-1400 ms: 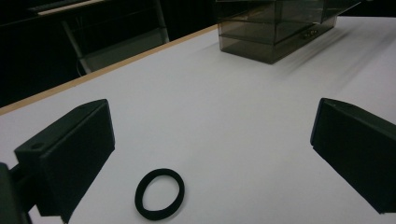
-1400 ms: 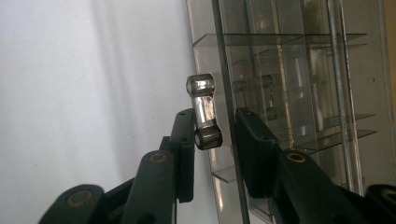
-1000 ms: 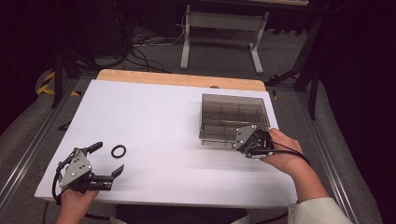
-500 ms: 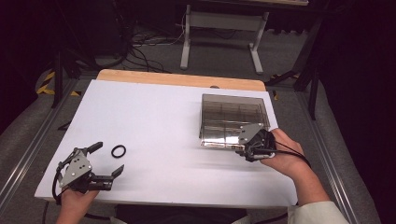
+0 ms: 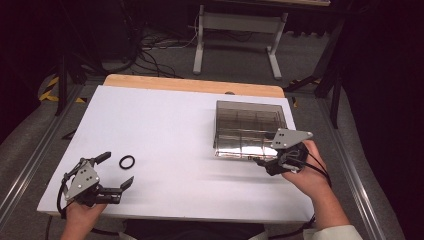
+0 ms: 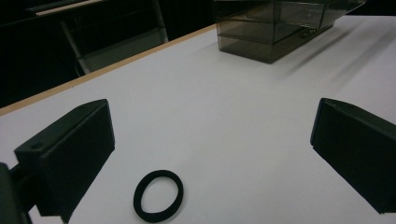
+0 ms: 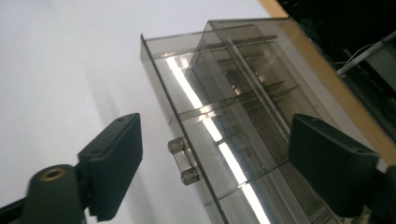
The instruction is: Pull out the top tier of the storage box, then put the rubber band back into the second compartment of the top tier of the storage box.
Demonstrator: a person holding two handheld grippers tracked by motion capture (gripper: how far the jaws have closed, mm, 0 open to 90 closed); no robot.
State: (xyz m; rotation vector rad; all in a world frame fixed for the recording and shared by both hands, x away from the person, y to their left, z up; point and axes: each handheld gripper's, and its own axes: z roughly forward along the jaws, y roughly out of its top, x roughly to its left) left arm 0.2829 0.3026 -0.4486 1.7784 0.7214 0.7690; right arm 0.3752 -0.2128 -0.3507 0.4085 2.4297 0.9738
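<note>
A smoked clear drawer box (image 5: 250, 115) stands on the white table (image 5: 170, 120) at the right. Its lower drawer (image 7: 219, 154) is pulled out a little, and the two-peg knob (image 7: 184, 162) faces my right gripper (image 5: 264, 164). That gripper (image 7: 215, 158) has just been opening its jaws. They now stand wide on either side of the knob without touching it. A black ring (image 5: 127, 161) lies flat at the front left. My left gripper (image 5: 117, 168) is open just short of the ring (image 6: 158, 195), which lies low between its jaws (image 6: 212, 135).
A wooden strip (image 5: 195, 84) runs along the table's far edge. Behind it are a metal stand (image 5: 237, 30) and cables on the floor. Grey rails flank the table on both sides.
The right gripper has let go of the drawer knob, spread its jaws and drawn back a little toward the front right. The left gripper and the ring have not moved.
</note>
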